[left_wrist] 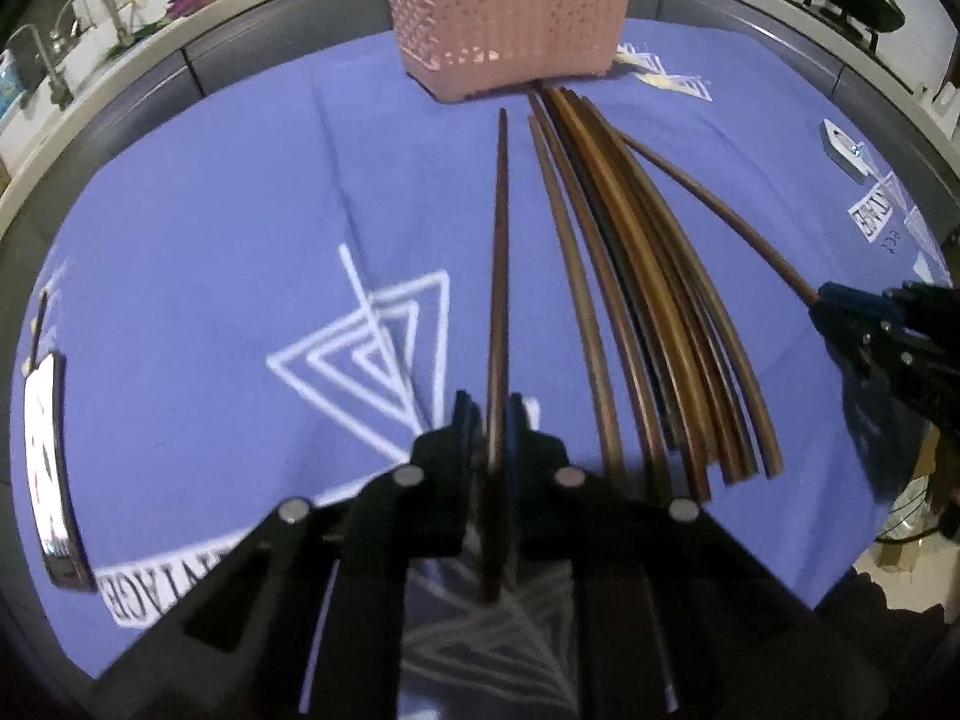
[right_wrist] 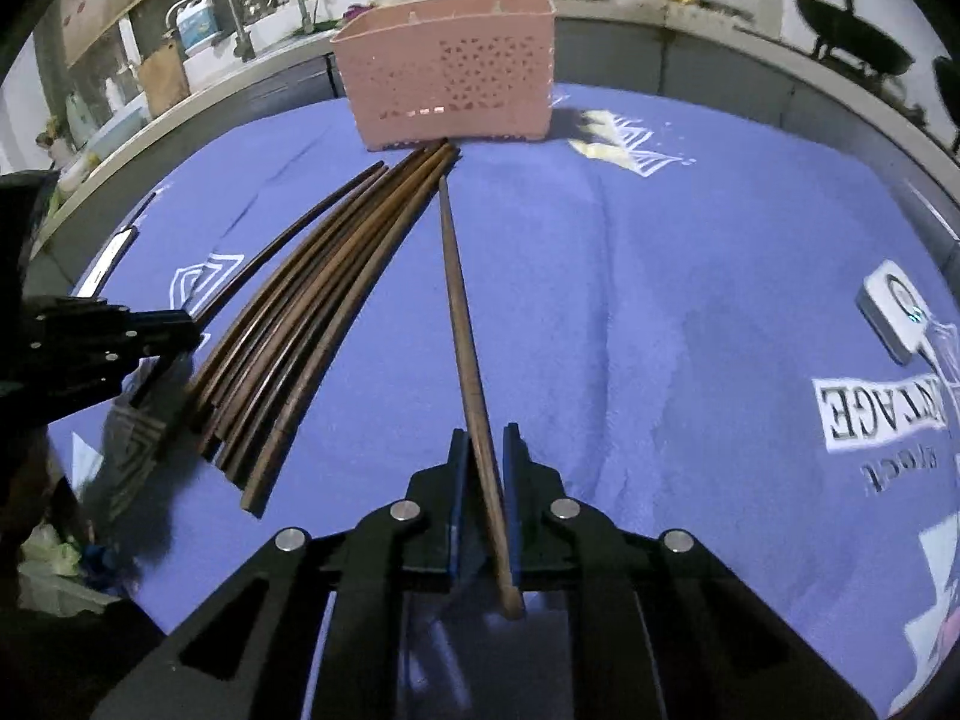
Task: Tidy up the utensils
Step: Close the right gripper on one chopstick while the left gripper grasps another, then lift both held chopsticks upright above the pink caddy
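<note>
Between the blue-padded fingers of the left gripper (left_wrist: 493,420) sits 1 long dark-brown wooden chopstick (left_wrist: 499,252), pinched near its thick end, its thin tip pointing straight ahead toward the pink perforated plastic utensil basket (left_wrist: 510,18). The right gripper (right_wrist: 480,450) does the same with a second brown wooden chopstick (right_wrist: 459,300): jaws nearly closed, clamped on the thick end, tip aimed at the basket ahead. Both grips leave most of each stick's length cantilevered forward.

Just right of the left tool and left of the right one, the loose bundle of brown wooden chopsticks (right_wrist: 312,312) lies fanned on the purple printed tablecloth (right_wrist: 660,300), its tips touching or nearly touching the basket's base.

Judging from this, the risk is leverage: held so far back, either stick could pivot in the pads, droop and strike the basket wall instead of clearing its rim. A push there might slide the light basket away. The 2 tools also sit near each other, so converging on the opening could make them collide or cross sticks.
</note>
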The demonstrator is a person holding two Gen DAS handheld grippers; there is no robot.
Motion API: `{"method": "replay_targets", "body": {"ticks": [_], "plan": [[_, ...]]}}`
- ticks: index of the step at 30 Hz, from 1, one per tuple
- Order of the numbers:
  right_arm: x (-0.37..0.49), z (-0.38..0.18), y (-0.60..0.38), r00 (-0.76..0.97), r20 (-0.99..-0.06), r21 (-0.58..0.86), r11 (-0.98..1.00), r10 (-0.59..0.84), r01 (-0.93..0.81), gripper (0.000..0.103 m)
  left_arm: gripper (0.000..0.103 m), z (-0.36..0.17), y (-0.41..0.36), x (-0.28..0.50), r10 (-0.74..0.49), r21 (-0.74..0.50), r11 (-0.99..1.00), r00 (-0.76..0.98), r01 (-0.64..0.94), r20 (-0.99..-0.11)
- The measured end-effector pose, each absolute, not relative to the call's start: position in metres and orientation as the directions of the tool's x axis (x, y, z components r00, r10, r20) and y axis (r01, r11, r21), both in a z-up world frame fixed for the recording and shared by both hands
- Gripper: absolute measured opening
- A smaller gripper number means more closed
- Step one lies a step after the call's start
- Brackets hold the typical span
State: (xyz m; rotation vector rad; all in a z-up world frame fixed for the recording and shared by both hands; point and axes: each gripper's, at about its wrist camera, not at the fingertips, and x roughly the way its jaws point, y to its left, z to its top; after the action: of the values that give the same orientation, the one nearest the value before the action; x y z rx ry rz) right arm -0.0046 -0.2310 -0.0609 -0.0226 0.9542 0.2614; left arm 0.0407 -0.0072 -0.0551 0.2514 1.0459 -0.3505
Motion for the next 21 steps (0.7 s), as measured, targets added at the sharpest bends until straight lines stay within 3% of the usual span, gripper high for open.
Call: {"method": "replay_targets", "body": {"ticks": [9,15,16,18,19,21], "plan": [[0.077,-0.049,-0.196,0.475,-0.856,0.034,0.938,0.205,-0.345,0.014,0.029,-0.050,-0.034,0.109,-0.185,0.018,0.892,0.401,0.452,-0.897],[0.127,-0.045,-0.186,0.423,-0.876,0.053,0.917,0.233,-0.396,0.015,0.030,-0.046,-0.046,0.151,-0.204,-0.001,0.891,0.397,0.454,-0.895],[0.132,-0.044,-0.186,0.414,-0.876,0.061,0.909,0.247,-0.413,0.014,0.029,-0.046,-0.049,0.156,-0.208,0.001,0.889,0.403,0.459,-0.891],[0.137,-0.045,-0.187,0.399,-0.876,0.086,0.901,0.272,-0.426,0.006,0.010,-0.046,-0.054,0.162,-0.200,0.020,0.884,0.416,0.467,-0.887],[0.139,-0.045,-0.189,0.389,-0.877,0.105,0.901,0.283,-0.420,0.005,0.005,-0.045,-0.055,0.164,-0.217,0.001,0.879,0.402,0.476,-0.890],[0.138,-0.042,-0.196,0.382,-0.871,0.139,0.900,0.309,-0.413,0.005,0.005,-0.042,-0.053,0.166,-0.242,-0.033,0.878,0.385,0.477,-0.891]]}}
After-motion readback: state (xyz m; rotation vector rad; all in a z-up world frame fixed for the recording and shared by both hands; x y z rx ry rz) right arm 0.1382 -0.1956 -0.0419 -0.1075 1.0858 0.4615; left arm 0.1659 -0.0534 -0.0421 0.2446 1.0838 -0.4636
